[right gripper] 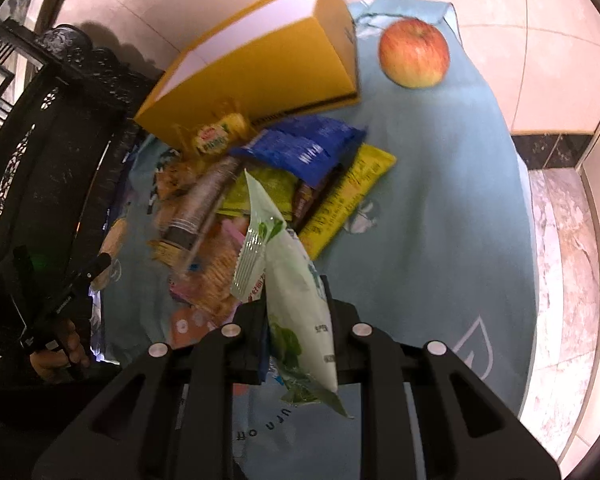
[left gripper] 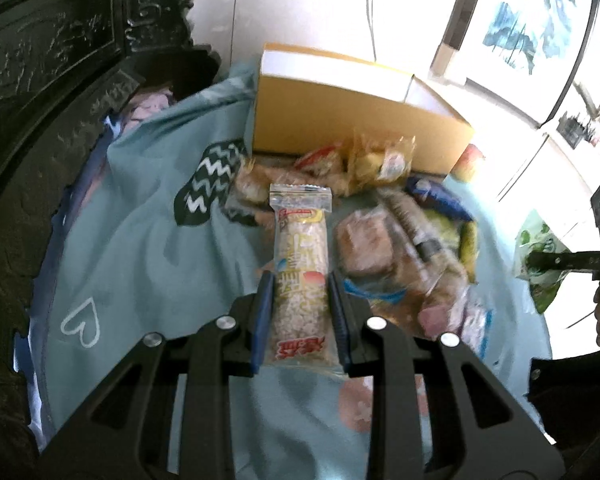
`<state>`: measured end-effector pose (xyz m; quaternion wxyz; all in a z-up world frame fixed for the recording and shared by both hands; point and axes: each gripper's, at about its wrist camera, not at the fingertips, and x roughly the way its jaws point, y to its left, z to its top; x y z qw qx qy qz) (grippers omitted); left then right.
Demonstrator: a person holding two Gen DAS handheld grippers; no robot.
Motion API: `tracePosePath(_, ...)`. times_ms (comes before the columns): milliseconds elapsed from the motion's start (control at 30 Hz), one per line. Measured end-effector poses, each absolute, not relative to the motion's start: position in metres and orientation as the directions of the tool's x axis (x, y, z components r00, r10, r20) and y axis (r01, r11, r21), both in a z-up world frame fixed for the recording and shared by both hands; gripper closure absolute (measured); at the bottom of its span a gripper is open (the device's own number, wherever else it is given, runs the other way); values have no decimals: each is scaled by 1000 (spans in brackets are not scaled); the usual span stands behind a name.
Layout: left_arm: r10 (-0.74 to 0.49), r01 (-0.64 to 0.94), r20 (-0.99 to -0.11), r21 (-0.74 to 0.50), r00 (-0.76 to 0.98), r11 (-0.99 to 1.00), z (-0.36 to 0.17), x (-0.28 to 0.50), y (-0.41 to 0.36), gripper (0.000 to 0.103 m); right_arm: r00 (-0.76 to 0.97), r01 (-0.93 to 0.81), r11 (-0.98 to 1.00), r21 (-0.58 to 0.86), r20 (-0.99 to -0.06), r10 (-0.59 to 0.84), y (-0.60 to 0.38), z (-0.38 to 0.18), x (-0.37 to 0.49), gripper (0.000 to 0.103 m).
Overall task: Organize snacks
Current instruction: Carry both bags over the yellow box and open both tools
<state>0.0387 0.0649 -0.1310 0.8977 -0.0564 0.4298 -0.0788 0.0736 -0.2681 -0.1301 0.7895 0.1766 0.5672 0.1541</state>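
My left gripper (left gripper: 300, 284) is shut on a long clear-wrapped rice cracker bar (left gripper: 299, 264) and holds it above the teal cloth (left gripper: 148, 240). My right gripper (right gripper: 296, 284) is shut on a white and green snack packet (right gripper: 296, 300), which also shows in the left wrist view (left gripper: 538, 256). A heap of wrapped snacks (right gripper: 268, 184) lies on the cloth in front of both grippers; it also shows in the left wrist view (left gripper: 404, 232). A yellow cardboard box (right gripper: 268, 68) stands open behind the heap; it also shows in the left wrist view (left gripper: 352, 120).
A red-yellow apple (right gripper: 414, 52) sits on the cloth to the right of the box. Dark carved wooden furniture (left gripper: 52, 60) rises on the left side of the cloth. Pale floor tiles (right gripper: 560, 40) lie beyond the cloth's edge.
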Motion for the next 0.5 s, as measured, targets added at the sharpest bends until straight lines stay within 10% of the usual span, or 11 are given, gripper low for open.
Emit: tracePosePath(500, -254, 184, -629, -174, 735, 967, -50, 74, 30, 76, 476, -156, 849, 505, -715, 513, -254, -28, 126, 82)
